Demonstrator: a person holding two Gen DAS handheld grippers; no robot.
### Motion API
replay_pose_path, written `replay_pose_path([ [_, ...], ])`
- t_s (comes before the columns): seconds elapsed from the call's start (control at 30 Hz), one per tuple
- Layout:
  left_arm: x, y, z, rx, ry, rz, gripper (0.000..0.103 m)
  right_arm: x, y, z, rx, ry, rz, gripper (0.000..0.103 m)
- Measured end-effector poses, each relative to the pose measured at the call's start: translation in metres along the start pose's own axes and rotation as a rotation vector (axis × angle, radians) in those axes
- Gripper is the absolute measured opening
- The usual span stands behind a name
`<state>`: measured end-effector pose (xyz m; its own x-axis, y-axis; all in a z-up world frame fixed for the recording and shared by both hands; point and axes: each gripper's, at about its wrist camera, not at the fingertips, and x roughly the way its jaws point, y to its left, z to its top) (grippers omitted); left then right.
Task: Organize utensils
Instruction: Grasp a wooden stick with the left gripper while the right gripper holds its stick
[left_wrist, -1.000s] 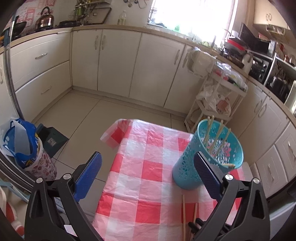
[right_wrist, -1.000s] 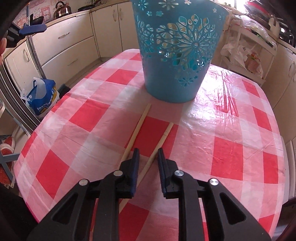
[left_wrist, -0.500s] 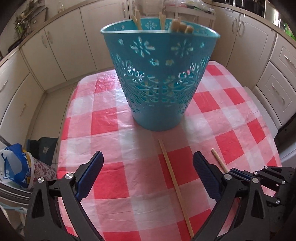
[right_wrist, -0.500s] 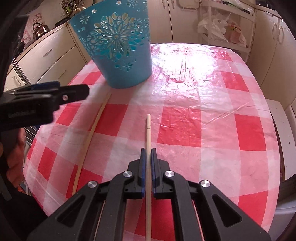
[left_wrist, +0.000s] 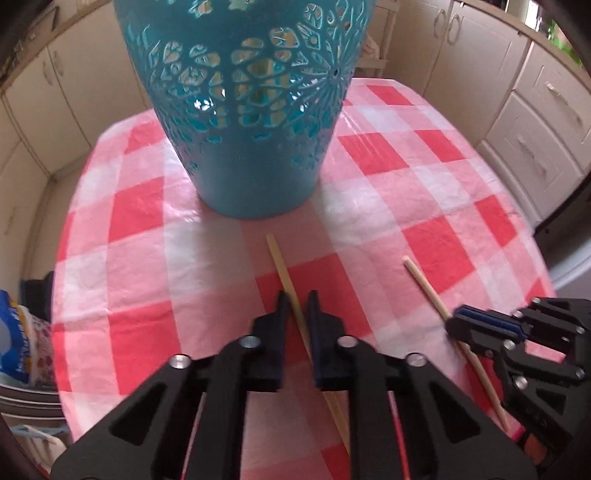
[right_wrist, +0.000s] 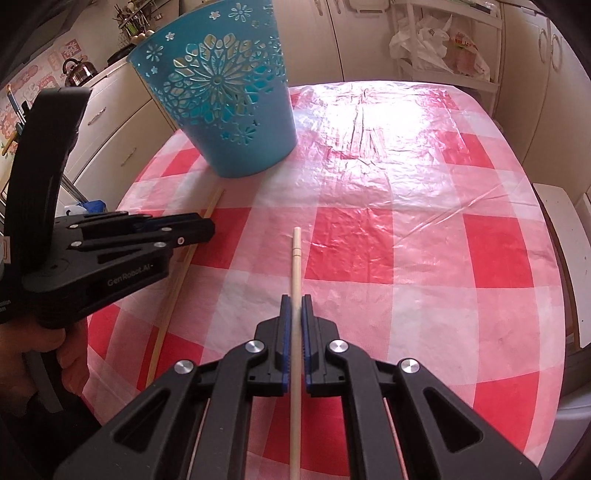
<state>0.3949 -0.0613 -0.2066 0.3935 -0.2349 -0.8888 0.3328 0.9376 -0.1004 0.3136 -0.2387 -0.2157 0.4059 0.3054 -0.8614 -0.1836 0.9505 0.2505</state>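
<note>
In your left wrist view, your left gripper (left_wrist: 298, 306), wide apart a second ago, has dropped to the red-and-white checked plastic tablecloth (left_wrist: 129, 221) and clenched around the thin flat wooden chopstick (left_wrist: 282, 266) lying just before the teal cut-out plastic basket (left_wrist: 251, 122); whether the pads truly pinch it looks likely but isn't certain from here. Off to the right, your right gripper (left_wrist: 456, 326) clamps the round wooden chopstick (left_wrist: 424, 282).

In your right wrist view, that round chopstick (right_wrist: 295, 266) sits gripped between the blue pads (right_wrist: 283, 332), unchanged. Both sticks now look secured, so lifting them toward the basket (right_wrist: 229, 107) seems next.
</note>
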Motion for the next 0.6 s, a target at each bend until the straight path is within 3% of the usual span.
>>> replay_pose_path([
  [0.13,-0.003,0.001,-0.006,0.038,0.037,-0.037,0.005,-0.001,-0.002,0.000,0.011,-0.004,-0.001,0.006],
  [0.33,-0.005,-0.001,-0.001,0.047,0.040,-0.002,0.006,0.001,-0.003,0.002,0.018,-0.020,0.004,0.008],
  [0.5,0.000,-0.016,0.005,0.099,0.046,0.047,0.015,0.003,0.005,0.004,-0.006,-0.031,-0.008,0.020],
  [0.57,-0.001,-0.018,0.005,0.116,0.041,0.057,0.015,0.003,0.009,0.004,-0.032,-0.029,-0.013,0.019],
  [0.6,-0.001,-0.019,0.005,0.120,0.042,0.059,0.015,0.004,0.010,0.003,-0.037,-0.024,-0.011,0.011],
])
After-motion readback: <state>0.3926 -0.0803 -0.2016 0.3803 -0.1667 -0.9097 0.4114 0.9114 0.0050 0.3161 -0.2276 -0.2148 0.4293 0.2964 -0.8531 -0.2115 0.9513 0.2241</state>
